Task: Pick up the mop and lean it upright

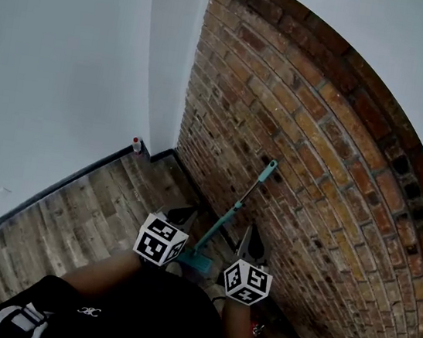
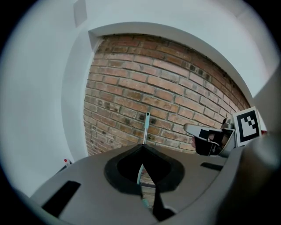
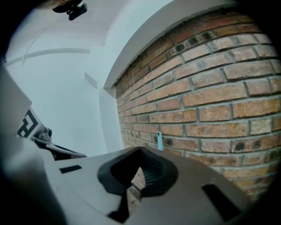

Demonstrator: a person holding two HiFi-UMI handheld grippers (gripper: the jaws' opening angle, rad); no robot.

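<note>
**Mop stands against the brick wall, both grippers closed and empty**

The mop point(image 1: 220, 227) leans upright against the brick wall point(image 1: 329, 165). Its flat head point(image 1: 195, 262) sits on the wooden floor point(image 1: 71, 223) at the foot of that wall, and the teal tip of its handle point(image 1: 271, 166) rests on the bricks higher up.

In the head view, the left hand-held gripper point(image 1: 183, 215) hangs just left of the lower handle and the right hand-held gripper point(image 1: 251, 237) just right of it. Neither touches the mop.

In the left gripper view, the left hand-held gripper point(image 2: 142, 148) has its jaws together at the tips. The thin teal handle point(image 2: 145, 127) shows beyond them and again through the opening behind the tips, but nothing is clamped.

In the right gripper view, the right hand-held gripper point(image 3: 140, 151) is closed too, with only bricks showing through its opening. The handle's tip point(image 3: 160, 141) shows just above the jaws, against the wall.

A small red-capped bottle point(image 1: 136, 144) stands in the far corner of the floor, where the white wall point(image 1: 62, 65) meets the bricks.
</note>
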